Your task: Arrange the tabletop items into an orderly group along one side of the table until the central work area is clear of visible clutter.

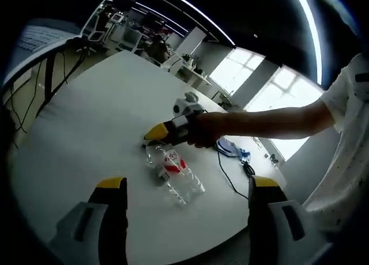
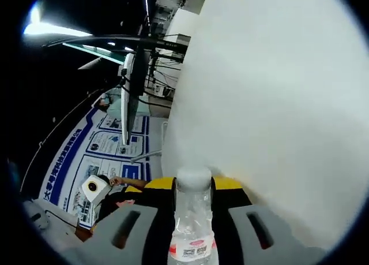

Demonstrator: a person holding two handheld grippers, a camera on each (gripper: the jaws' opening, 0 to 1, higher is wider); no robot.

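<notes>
Right tongs (image 2: 193, 187) are closing on a clear plastic bottle (image 1: 172, 174) lying on its side on the white surface (image 1: 98, 126), the jaws sitting either side of its neck just below the cap. Left tongs (image 1: 184, 187) are hanging wide and empty nearby. Looking empty, the bottle is probably light, thin-walled and slippery, so gripping the stiffer neck seems safest.
</notes>
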